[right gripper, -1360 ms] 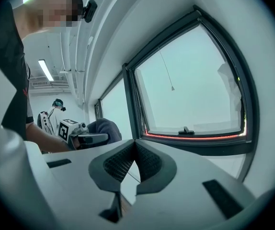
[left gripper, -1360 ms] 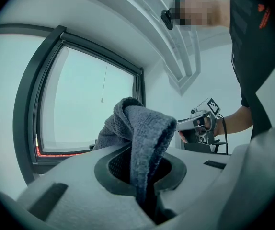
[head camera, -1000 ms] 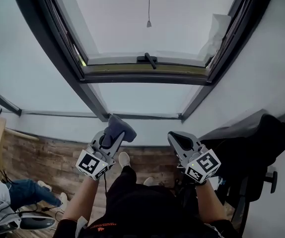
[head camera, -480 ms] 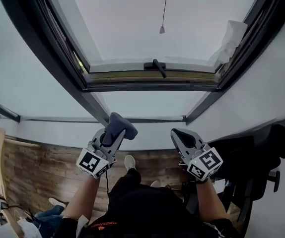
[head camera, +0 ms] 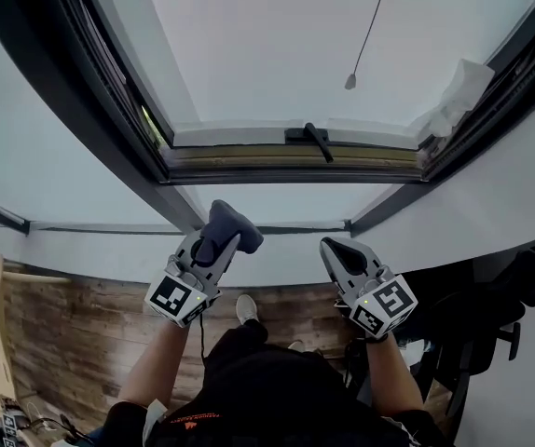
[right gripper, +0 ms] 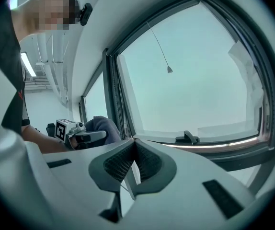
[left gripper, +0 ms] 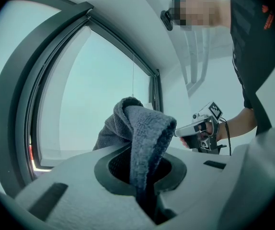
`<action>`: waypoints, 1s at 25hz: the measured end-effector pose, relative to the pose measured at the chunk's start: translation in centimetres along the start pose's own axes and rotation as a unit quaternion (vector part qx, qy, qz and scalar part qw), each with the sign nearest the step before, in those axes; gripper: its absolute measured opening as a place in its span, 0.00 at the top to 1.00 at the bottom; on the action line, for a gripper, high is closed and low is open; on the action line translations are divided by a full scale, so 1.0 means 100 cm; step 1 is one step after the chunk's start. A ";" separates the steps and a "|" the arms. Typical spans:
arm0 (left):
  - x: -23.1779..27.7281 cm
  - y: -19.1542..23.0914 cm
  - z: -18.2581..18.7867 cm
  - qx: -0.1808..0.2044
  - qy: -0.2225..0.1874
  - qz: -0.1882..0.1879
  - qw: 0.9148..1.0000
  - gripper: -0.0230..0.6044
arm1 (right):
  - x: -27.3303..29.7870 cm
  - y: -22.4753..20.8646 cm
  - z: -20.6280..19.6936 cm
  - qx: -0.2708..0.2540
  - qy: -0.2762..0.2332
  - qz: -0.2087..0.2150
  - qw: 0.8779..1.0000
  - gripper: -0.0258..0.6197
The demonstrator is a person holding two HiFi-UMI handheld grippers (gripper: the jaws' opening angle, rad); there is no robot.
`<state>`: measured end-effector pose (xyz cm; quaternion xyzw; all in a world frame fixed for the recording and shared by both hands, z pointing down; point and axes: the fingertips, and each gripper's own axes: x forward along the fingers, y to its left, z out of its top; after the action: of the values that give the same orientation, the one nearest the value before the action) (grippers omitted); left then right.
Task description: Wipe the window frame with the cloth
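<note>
1. Clamping a grey cloth (head camera: 231, 223) (left gripper: 144, 123), the left gripper (head camera: 213, 242) (left gripper: 144, 176) has its jaws closed on the cloth's lower fold. The rest stands up and flops over past the jaw tips.
2. The left gripper and cloth sit below and to the left of the window handle (head camera: 316, 140) (right gripper: 188, 138). I cannot tell whether the cloth touches the window frame (head camera: 109, 101) (left gripper: 13, 104) (right gripper: 112, 95).
3. The right gripper (head camera: 335, 250) (right gripper: 133, 150) has its jaws drawn together with nothing between them. It is below the handle and slightly to its right, beside the left gripper but apart from it.
4. The handle is black and lies on the sash's bottom rail.
5. The dark frame runs round the handle: one upright well to its left, another to its right, and a lower rail just beneath.
6. A thin cord with a small weight (head camera: 351, 80) (right gripper: 168, 69) hangs above the handle, in front of the pane.
7. A crumpled white sheet (head camera: 454, 101) is tucked at the frame's corner, to the right of the handle.
8. The wooden floor (head camera: 81, 324) and one shoe (head camera: 246, 307) show well below the handle, under the grippers.
</note>
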<state>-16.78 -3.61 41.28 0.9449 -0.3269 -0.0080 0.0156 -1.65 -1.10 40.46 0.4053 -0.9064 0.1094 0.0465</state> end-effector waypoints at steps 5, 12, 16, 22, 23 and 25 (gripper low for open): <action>0.005 0.037 0.007 0.007 -0.005 -0.006 1.000 0.89 | 0.034 -0.004 0.008 0.000 0.002 -0.007 1.000 0.96; 0.009 0.096 0.024 0.021 -0.022 -0.010 0.999 0.89 | 0.077 -0.009 0.020 0.001 0.001 -0.018 1.000 0.96; 0.017 0.126 0.043 0.025 -0.023 -0.003 0.999 0.89 | 0.096 -0.010 0.026 -0.005 0.003 -0.015 1.000 0.96; 0.036 0.178 0.102 0.093 -0.062 0.038 0.993 0.89 | 0.114 -0.019 0.032 -0.003 0.001 -0.009 1.000 0.96; 0.039 0.186 0.114 0.106 -0.071 0.049 0.991 0.89 | 0.116 -0.021 0.032 -0.003 0.001 -0.007 1.000 0.96; 0.046 0.199 0.138 0.129 -0.085 0.072 0.985 0.89 | 0.120 -0.026 0.032 -0.002 -0.001 0.000 1.000 0.96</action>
<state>-25.83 -22.43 28.15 0.9087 -0.3928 -0.0452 -0.1340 -7.68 -12.22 39.86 0.4054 -0.9066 0.1075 0.0464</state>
